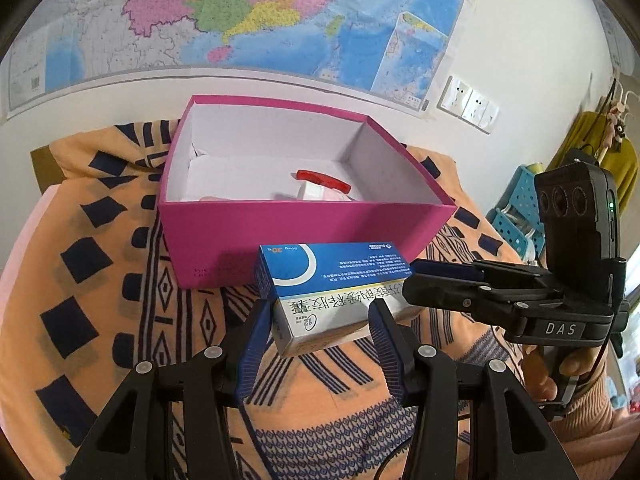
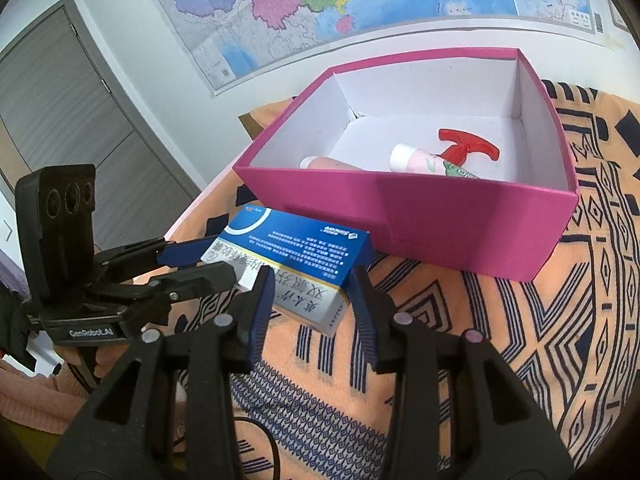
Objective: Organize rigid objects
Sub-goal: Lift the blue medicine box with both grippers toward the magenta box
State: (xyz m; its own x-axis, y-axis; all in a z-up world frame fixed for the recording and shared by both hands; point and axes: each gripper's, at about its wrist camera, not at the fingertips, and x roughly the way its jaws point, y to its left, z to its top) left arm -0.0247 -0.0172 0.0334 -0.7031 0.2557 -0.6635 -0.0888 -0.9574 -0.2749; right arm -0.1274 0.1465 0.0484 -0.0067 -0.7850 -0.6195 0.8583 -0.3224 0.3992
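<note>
A blue and white medicine box [image 1: 332, 280] [image 2: 296, 252] hangs a little above the patterned cloth, just in front of the open pink box [image 1: 304, 236] [image 2: 440, 224]. My left gripper [image 1: 320, 312] [image 2: 216, 260] is shut on one end of the medicine box. From the other side, my right gripper [image 2: 312, 284] [image 1: 414, 280] is shut on its other end. Inside the pink box lie a red-handled piece [image 1: 320, 180] [image 2: 468, 146], a white-capped tube [image 2: 416, 160] and a pinkish tube [image 2: 328, 164].
An orange cloth with dark patterns [image 1: 100, 280] [image 2: 560, 320] covers the surface. A map [image 1: 240, 12] hangs on the wall behind. A grey door [image 2: 60, 100] stands at the left, a blue plastic rack [image 1: 516, 208] at the right. A person's hand [image 1: 560, 372] grips the right tool.
</note>
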